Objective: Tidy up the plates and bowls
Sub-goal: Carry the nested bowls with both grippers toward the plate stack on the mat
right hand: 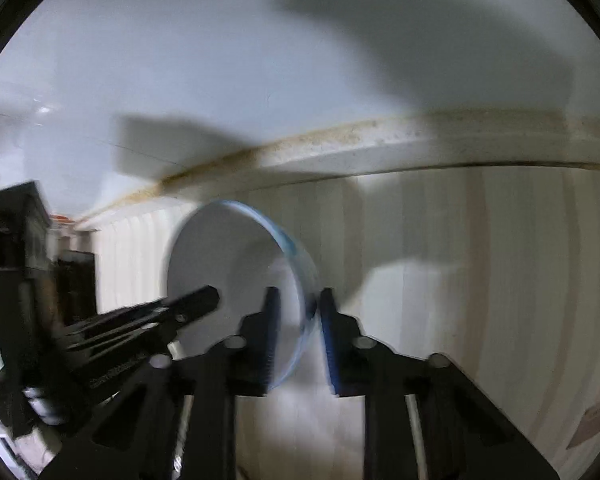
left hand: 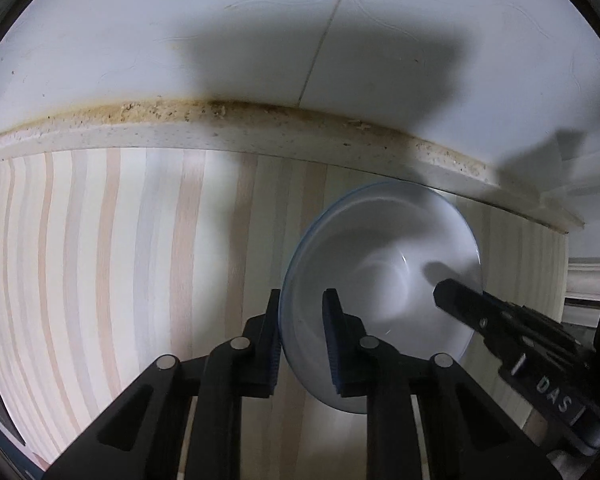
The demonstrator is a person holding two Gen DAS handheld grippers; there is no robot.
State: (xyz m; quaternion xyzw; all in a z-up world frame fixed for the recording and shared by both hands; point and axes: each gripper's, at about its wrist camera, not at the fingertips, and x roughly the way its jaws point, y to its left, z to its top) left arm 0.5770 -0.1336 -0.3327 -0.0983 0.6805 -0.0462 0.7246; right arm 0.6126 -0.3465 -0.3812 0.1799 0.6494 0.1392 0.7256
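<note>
in the left wrist view, a white bowl (left hand: 384, 296) with a pale blue rim is seen over the striped counter (left hand: 100, 260), on the near side of the stained seam (left hand: 220, 116) where the counter meets the white wall (left hand: 180, 20). the bowl is tipped steeply, its mouth turned toward the camera and somewhat to the right, so its axis runs closer to level than to upright. the left gripper (left hand: 302, 304) has its jaws straddling the bowl's left rim, one finger outside and one inside; a sliver of gap shows beside the inner pad, so whether the rim is truly pinched cannot be told. the right gripper (left hand: 444, 294) reaches in from the right, its tip over the bowl's inner wall. in the right wrist view (blurred), the bowl (right hand: 228, 264) lies below the seam (right hand: 340, 132), mouth facing left, and the right gripper (right hand: 300, 300) has the blue rim between its two fingers, which look closed or nearly closed on it; firm contact cannot be confirmed. the left gripper (right hand: 204, 300) enters from the left. no plates, stack or rack are visible, so the task is judged to be early or midway: one bowl is in hand, and its placing is left to do.
</note>
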